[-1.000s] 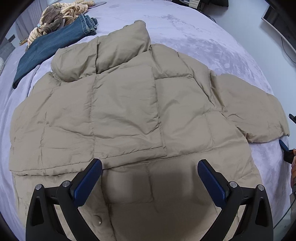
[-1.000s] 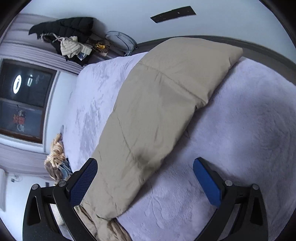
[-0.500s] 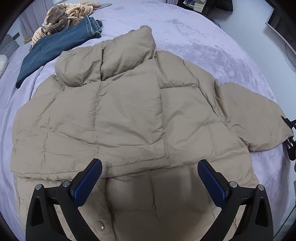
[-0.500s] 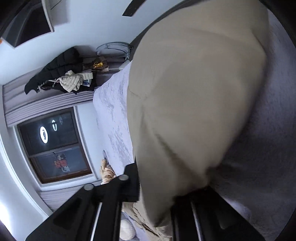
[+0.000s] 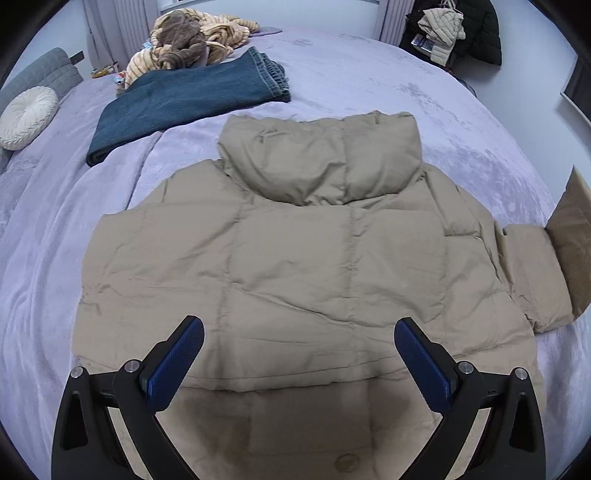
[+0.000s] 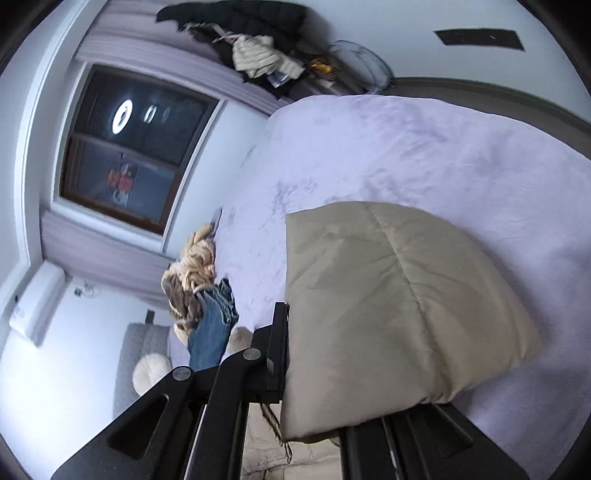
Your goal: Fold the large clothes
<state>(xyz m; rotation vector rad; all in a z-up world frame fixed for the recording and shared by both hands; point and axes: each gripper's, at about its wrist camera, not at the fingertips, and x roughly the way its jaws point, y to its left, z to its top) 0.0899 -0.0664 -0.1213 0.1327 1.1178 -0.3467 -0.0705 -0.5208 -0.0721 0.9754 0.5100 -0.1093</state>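
Observation:
A beige puffer jacket [image 5: 295, 258] lies flat on the lavender bed [image 5: 55, 229], collar away from me. My left gripper [image 5: 299, 354] is open and empty, hovering over the jacket's lower part near its hem. The jacket's right sleeve [image 5: 532, 273] is lifted at its end at the right edge of the left wrist view. My right gripper [image 6: 314, 373] is shut on that sleeve [image 6: 399, 306], which fills the space between its jaws and is raised off the bed.
Folded blue jeans [image 5: 184, 107] and a striped knit garment [image 5: 192, 44] lie at the far left of the bed. A round white cushion [image 5: 26, 116] rests by a grey headboard. Dark coats [image 5: 454, 29] hang beyond the bed's far corner. A dark window [image 6: 129, 147] shows in the right wrist view.
My right gripper closed on the sleeve end and lifted it off the bed. My left gripper pulled back and tilted up, so more of the bed shows.

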